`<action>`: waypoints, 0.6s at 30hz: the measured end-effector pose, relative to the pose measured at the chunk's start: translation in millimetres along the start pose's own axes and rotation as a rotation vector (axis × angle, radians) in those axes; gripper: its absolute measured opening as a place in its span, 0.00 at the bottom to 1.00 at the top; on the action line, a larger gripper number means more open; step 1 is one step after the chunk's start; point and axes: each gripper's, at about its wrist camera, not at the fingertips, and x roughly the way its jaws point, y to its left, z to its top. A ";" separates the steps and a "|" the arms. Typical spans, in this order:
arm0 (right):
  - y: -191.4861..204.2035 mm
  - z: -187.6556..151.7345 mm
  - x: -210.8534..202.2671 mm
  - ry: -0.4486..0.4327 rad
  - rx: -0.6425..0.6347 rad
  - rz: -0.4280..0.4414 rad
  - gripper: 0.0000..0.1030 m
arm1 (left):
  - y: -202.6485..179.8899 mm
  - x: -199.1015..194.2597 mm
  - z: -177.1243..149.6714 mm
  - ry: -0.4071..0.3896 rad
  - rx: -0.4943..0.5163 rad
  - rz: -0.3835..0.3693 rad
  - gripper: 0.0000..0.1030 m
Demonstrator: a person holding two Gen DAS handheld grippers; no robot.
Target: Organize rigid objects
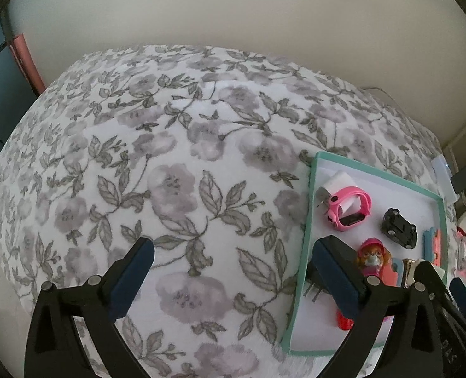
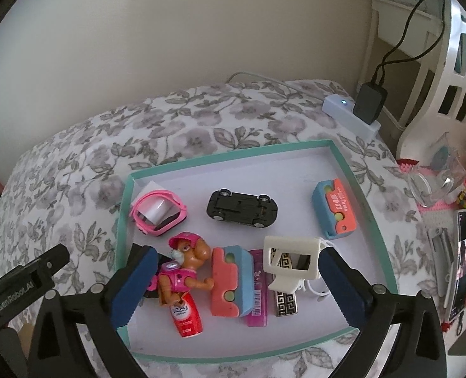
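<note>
Fingers, left: the left gripper (image 1: 230, 267) has its blue-padded fingers (image 1: 132, 271) spread wide apart with nothing between them, hovering over the floral bed cover (image 1: 170, 145) at the tray's left edge.
Fingers, right: the right gripper (image 2: 236, 283) is also spread wide and holds nothing, above the near part of the tray.
Tray: a teal-rimmed white tray (image 2: 348, 170) lies on the bed cover and holds all the small things.
Far row: pink watch (image 2: 159, 212) looped around a white charger, black toy car (image 2: 242, 208) lying on its roof, a blue-and-coral case (image 2: 334, 209).
Near row: pink pup figure (image 2: 184, 267) over a red tube (image 2: 187, 315), a second blue-and-coral case (image 2: 231, 280), a magenta strip (image 2: 258, 293), a cream plastic frame (image 2: 291, 261) on a black-and-gold patterned bar (image 2: 286, 302).
Beyond the tray: a pale power strip (image 2: 349, 113) with a black adapter (image 2: 369, 102) plugged in.
</note>
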 end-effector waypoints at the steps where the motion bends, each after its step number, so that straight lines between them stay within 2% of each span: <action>1: 1.1 -0.9 -1.0 0.000 -0.002 0.001 1.00 | 1.2 -2.1 -0.3 -0.005 0.002 -0.003 0.98; 18: 5.7 -18.5 -22.5 0.002 -0.026 0.000 1.00 | 13.6 -37.1 -12.9 -0.071 0.056 -0.039 0.98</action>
